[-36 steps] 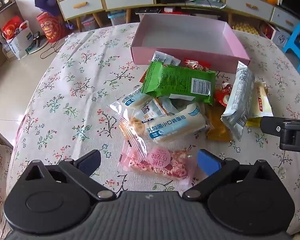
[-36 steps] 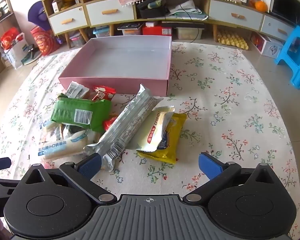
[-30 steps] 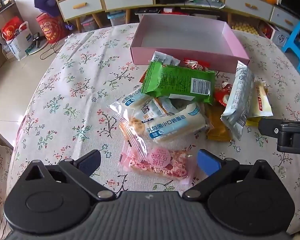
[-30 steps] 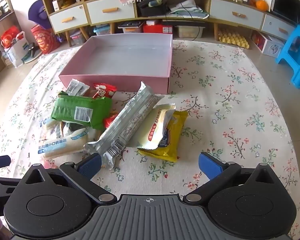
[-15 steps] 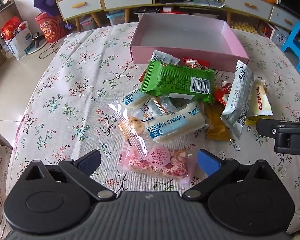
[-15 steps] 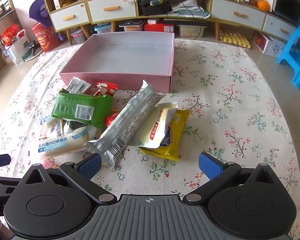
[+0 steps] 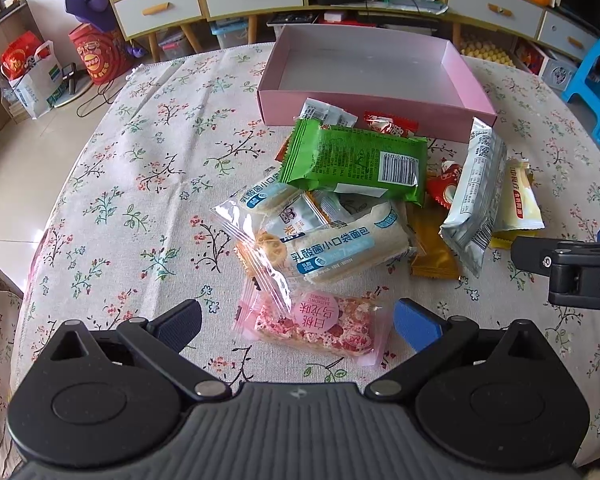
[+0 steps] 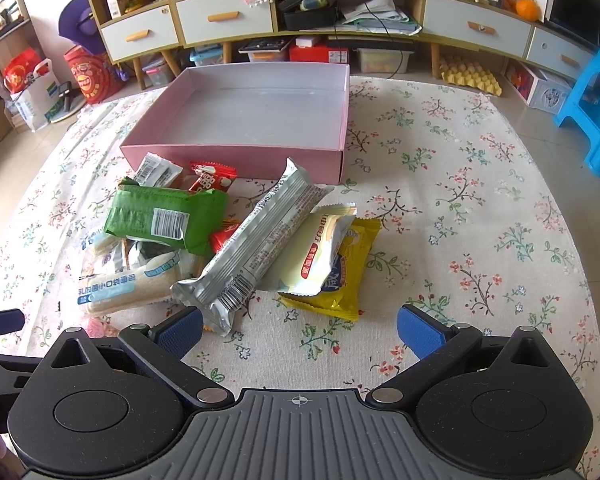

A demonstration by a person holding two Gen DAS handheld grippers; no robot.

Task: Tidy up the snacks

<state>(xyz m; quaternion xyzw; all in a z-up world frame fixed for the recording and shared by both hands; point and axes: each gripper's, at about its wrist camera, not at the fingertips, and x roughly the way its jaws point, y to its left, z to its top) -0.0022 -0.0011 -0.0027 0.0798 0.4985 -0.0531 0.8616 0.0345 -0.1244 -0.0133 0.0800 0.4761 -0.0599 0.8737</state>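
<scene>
A pile of snack packs lies on the floral tablecloth in front of an empty pink box [image 7: 372, 110] [image 8: 236, 156]. The pile holds a green pack [image 7: 354, 160] [image 8: 164, 216], a silver bar [image 7: 476, 196] [image 8: 256, 248], white bread packs [image 7: 340, 248] [image 8: 128, 284], a pale yellow pack [image 8: 320, 252], a yellow pack [image 8: 350, 276] and a pink pack [image 7: 316, 328]. My left gripper [image 7: 296, 320] is open, with the pink pack between its fingertips. My right gripper [image 8: 298, 326] is open and empty, just short of the silver bar and yellow packs.
The round table's edge [image 7: 40, 248] curves off at the left. Cabinets with drawers [image 8: 220, 16] stand behind the table. A blue stool [image 8: 592, 116] stands at the right. Red bags [image 7: 96, 56] sit on the floor at the left.
The right gripper has eased slightly forward toward the pile. The left gripper has barely moved. No snack has shifted.
</scene>
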